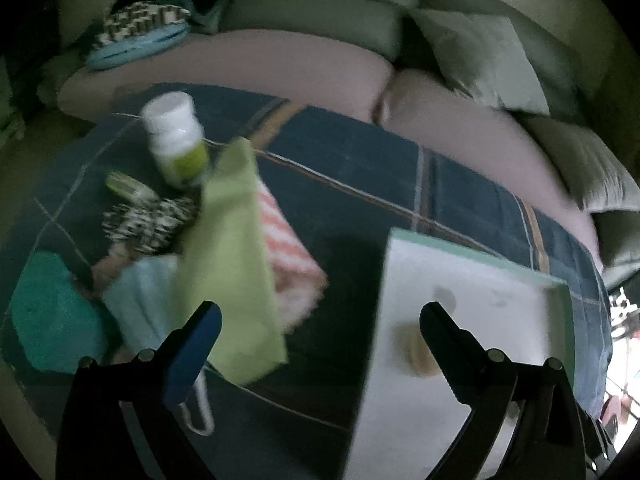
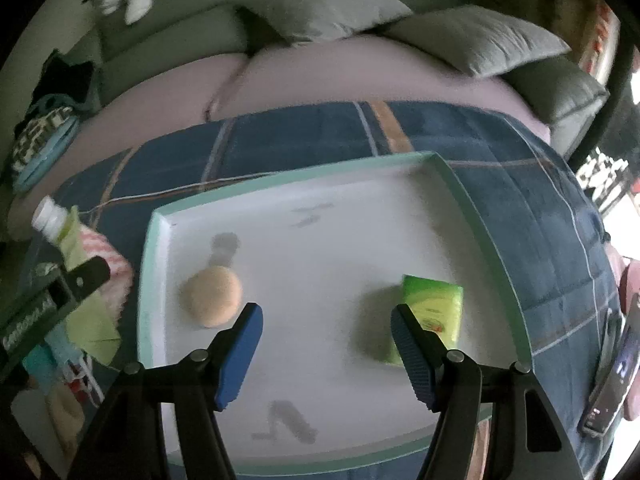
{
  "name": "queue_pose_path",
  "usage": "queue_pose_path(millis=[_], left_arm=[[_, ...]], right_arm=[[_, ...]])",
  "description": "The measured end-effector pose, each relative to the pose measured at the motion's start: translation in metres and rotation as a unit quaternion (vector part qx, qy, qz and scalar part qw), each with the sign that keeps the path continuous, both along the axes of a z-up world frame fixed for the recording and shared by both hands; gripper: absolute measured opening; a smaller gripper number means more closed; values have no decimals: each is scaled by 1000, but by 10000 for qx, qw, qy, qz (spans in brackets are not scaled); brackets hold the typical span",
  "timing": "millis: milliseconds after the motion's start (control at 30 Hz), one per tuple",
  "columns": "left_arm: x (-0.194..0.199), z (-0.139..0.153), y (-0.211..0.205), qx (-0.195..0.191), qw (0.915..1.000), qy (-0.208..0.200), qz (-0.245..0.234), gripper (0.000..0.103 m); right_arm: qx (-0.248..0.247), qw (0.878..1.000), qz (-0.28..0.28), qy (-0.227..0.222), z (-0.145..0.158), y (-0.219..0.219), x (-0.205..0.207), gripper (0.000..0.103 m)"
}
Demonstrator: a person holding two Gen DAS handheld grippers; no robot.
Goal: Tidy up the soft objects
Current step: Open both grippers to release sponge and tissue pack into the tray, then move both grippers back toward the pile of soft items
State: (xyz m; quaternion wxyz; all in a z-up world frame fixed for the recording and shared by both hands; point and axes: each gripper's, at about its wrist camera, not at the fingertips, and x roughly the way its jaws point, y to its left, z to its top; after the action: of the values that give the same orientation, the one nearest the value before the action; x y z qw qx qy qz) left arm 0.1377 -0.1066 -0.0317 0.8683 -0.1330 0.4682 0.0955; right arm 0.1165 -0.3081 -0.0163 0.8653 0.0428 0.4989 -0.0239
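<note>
Left wrist view: we see the left gripper (image 1: 320, 322) with its jaws spread wide and nothing between them, poised over the gap between a heap of soft items and the white tray (image 1: 476, 280). The heap lies on the blue plaid blanket (image 1: 360, 152): a lime-green cloth (image 1: 232, 264) draped over a pink-striped cloth (image 1: 288, 248), a pale blue cloth (image 1: 140, 292), a teal sponge-like block (image 1: 48, 312) and a black-and-white patterned pouch (image 1: 148, 220), with a white-capped bottle (image 1: 176, 140) leaning behind. We judge the cloths light and limp; they will sag and slide over one another, so a pinch on a raised fold or free corner of the topmost lime-green cloth looks safest. The bottle is rigid and may tip if the pile is dragged

Right wrist view: we see the right gripper (image 2: 326, 320) partly parted and holding nothing, above the tray's bare floor. Two items already rest in the tray (image 2: 160, 232), well apart: a round beige puff (image 2: 210, 296) near the left finger and a green tissue pack (image 2: 434, 312) beside the right finger. We judge the puff compressible and very light, best squeezed across its width; the pack looks slick in its wrapper, so a grip across its narrow sides should hold. The left gripper's finger (image 2: 84, 276) shows at the frame's left edge, over the cloth heap
</note>
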Motion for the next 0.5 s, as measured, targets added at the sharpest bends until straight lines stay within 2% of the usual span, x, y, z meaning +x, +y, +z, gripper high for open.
queue_pose_path(millis=[33,100,133,300,500], left_arm=[[0,1,4,3,10000,-35,60,100],[1,5,17,-30,9998,-107,186,100],[2,6,23,-43,9996,-135,233,100],[3,12,50,180,9985,-221,472,100],[2,16,87,189,9966,-227,767,100]], right_arm=[[-15,10000,19,-32,1,3,0,70],[-30,9999,64,-86,5,9,0,81],[-13,9999,124,-116,7,14,0,82],[30,9996,261,-135,7,32,4,82],[94,9991,383,-147,8,58,10,82]])
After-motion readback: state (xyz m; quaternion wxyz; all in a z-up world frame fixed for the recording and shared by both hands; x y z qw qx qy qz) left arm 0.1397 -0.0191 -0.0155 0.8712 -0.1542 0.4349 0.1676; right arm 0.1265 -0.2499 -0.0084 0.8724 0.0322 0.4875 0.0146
